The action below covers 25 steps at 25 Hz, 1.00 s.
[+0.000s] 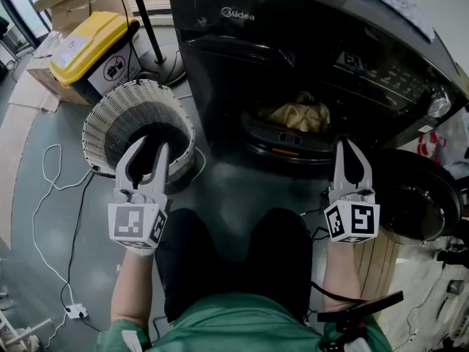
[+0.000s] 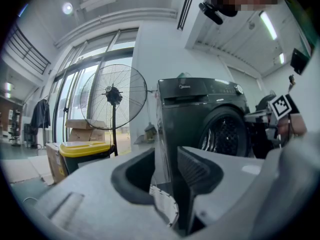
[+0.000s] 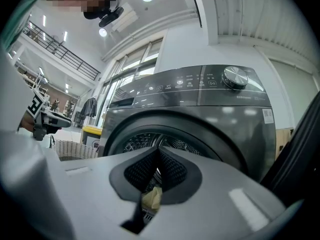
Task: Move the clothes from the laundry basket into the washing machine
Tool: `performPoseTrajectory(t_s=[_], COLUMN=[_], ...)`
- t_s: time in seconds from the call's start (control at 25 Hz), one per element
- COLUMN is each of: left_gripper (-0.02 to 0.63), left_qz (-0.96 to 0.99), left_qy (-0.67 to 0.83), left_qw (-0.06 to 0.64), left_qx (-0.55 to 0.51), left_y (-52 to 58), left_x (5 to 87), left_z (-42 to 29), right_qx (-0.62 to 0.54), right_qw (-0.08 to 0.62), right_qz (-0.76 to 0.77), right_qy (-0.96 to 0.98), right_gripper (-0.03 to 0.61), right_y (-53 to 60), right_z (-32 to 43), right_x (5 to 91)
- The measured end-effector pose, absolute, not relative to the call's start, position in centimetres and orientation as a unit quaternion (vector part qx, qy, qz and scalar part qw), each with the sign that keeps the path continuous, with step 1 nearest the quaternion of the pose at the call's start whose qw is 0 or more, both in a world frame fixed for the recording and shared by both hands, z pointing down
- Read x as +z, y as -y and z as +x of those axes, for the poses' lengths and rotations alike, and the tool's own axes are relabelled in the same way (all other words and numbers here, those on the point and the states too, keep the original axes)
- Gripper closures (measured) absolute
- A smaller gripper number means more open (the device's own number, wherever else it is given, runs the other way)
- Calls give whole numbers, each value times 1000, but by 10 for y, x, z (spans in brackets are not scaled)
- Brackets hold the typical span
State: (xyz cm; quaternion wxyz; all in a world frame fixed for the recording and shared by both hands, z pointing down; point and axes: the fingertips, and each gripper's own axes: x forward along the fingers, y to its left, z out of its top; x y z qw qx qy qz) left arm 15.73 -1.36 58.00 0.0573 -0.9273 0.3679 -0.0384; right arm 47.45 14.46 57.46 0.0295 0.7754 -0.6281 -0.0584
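Closest to the camera is the person's lap, dark trousers and a green top [image 1: 242,328], cut off by the bottom edge. Both arms reach forward. The left claw [image 1: 151,147] is spread with nothing in it; its own view shows the gap [image 2: 167,159] with just a bit of white weave and the washer's corner behind. The right claw [image 1: 346,145] is pressed together and empty. The beige scrap under its tips [image 3: 159,156] looks like the load in the drum seen past them, not something pinched.

The left claw's tips overlap the laundry basket [image 1: 139,97], a white woven tub standing on the floor. The inside is just a dark hole, so I can't tell what's in there. The clothes [image 1: 300,114] I can see are a beige bundle sitting inside the washing machine [image 1: 220,57], a black front loader. Its door [image 1: 421,189] is swung open on the right and partly cut off.

The floor [image 1: 234,182] is plain grey concrete with a white cable [image 1: 50,196] snaking down the left. Farther back there's a yellow-lidded bin [image 1: 91,46] and a pedestal fan [image 2: 114,96], only its pole showing from above. Behind that are tall windows [image 2: 80,94] and a high white ceiling with strip lights.
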Motion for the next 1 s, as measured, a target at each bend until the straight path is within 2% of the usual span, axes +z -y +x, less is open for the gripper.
performPoseTrajectory(t_s=[1.0], left_gripper=[474], left_qz=[-927], left_qy=[-369], left_qw=[54], left_qx=[-44], left_y=[11], left_x=[584], left_z=[164], right_qx=[-58], right_qw=[28], right_qz=[774], right_qy=[629], right_gripper=[577], right_y=[-149], right_z=[484], right_x=[582])
